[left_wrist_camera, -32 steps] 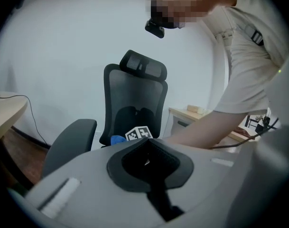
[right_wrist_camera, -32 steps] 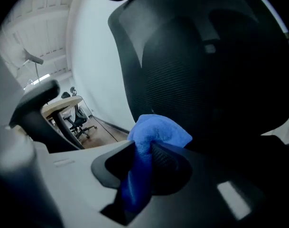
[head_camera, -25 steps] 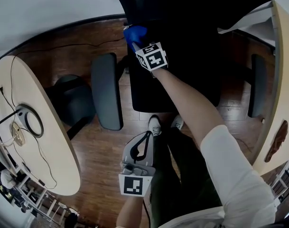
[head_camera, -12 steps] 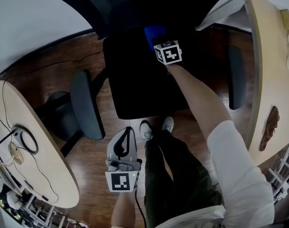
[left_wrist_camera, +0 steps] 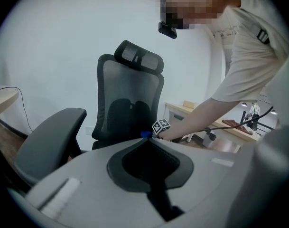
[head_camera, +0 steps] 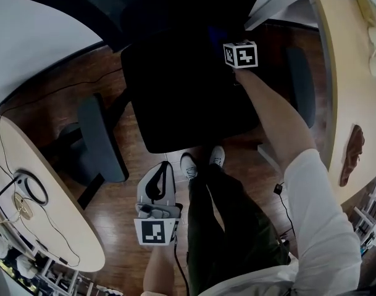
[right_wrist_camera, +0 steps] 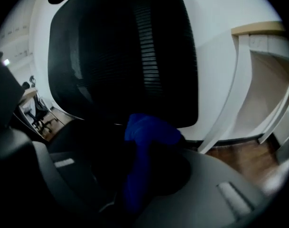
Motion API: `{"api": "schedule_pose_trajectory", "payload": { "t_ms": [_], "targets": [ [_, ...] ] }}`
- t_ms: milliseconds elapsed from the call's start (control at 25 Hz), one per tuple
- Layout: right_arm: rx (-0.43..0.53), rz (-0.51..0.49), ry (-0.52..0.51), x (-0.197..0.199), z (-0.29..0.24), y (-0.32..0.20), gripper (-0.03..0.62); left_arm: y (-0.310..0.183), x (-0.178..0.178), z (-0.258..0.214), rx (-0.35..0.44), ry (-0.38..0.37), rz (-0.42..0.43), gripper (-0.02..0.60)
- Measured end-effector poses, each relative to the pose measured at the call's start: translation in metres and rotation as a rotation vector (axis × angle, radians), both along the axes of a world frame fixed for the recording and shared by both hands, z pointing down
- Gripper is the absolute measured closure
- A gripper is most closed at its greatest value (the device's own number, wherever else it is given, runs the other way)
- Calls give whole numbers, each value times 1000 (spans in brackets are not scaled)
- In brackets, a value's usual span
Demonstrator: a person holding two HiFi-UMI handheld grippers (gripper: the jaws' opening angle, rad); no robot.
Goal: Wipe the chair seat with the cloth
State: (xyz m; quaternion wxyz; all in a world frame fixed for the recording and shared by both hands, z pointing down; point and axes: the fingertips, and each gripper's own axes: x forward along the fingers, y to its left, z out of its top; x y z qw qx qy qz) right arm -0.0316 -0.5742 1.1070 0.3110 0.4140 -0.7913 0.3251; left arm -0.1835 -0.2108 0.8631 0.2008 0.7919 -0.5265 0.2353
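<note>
Head view: right gripper [head_camera: 240, 54] over the back right of the chair seat [head_camera: 188, 110], left gripper [head_camera: 165, 168] off it. Left gripper view: jaws together, empty. Right gripper view: jaws clamp the blue cloth [right_wrist_camera: 149, 129], bunched lengthwise along them, pointing at the backrest [right_wrist_camera: 120, 56]
</note>
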Motion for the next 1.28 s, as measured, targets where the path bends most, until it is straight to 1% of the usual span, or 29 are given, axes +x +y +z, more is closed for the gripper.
{"api": "schedule_pose_trajectory", "payload": {
  "t_ms": [80, 160, 240, 280, 360, 440, 480, 560, 680, 720, 760, 800, 840, 880, 960, 1040, 1080, 1120, 1200, 1240, 1280],
  "targets": [
    [9, -33, -113, -41, -19, 23, 502, 1, -4, -5, -2, 6, -18, 557],
    [29, -111, -214, -96, -42, 61, 502, 0, -8, -13, 5, 23, -46, 557],
    [13, -181, -305, -157, -59, 105, 502, -3, -13, -23, 21, 46, -75, 557],
    [-8, -203, -334, -185, -62, 125, 502, -5, -17, -28, 30, 53, -90, 556],
    [-54, -235, -352, -233, -57, 161, 503, -6, -24, -37, 39, 60, -120, 557],
    [-100, -250, -333, -266, -41, 187, 502, -6, -30, -42, 43, 60, -147, 557],
    [-118, -252, -316, -276, -30, 196, 502, -5, -33, -44, 46, 60, -155, 557],
    [-130, -248, -268, -284, -7, 203, 502, -2, -39, -42, 46, 57, -156, 557],
    [-101, -243, -225, -273, 10, 199, 503, 4, -44, -35, 46, 56, -163, 557],
    [-94, -242, -219, -267, 11, 196, 503, 1, -47, -37, 77, 63, -182, 557],
    [-87, -240, -211, -259, 11, 192, 503, -6, -51, -45, 152, 85, -218, 557],
    [-80, -234, -198, -248, 12, 186, 503, -17, -54, -57, 251, 122, -261, 557],
    [-73, -226, -177, -235, 14, 180, 502, -25, -55, -66, 328, 156, -290, 557],
    [-67, -216, -149, -219, 17, 174, 503, -29, -53, -71, 364, 178, -296, 557],
    [-54, -190, -90, -181, 22, 160, 502, -31, -44, -74, 382, 184, -252, 557],
    [-39, -161, -37, -140, 22, 146, 502, -31, -30, -73, 374, 148, -166, 556],
    [-33, -143, -12, -118, 22, 139, 502, -32, -24, -72, 369, 146, -144, 557],
    [-28, -122, 14, -95, 22, 133, 502, -34, -18, -73, 368, 162, -144, 557],
    [-16, -79, 73, -46, 25, 121, 502, -43, -7, -80, 389, 229, -180, 557],
    [-10, -59, 102, -22, 25, 115, 502, -46, -1, -83, 398, 243, -182, 557],
    [-6, -35, 126, 0, 24, 110, 502, -48, 6, -84, 404, 240, -172, 557]
  ]
}}
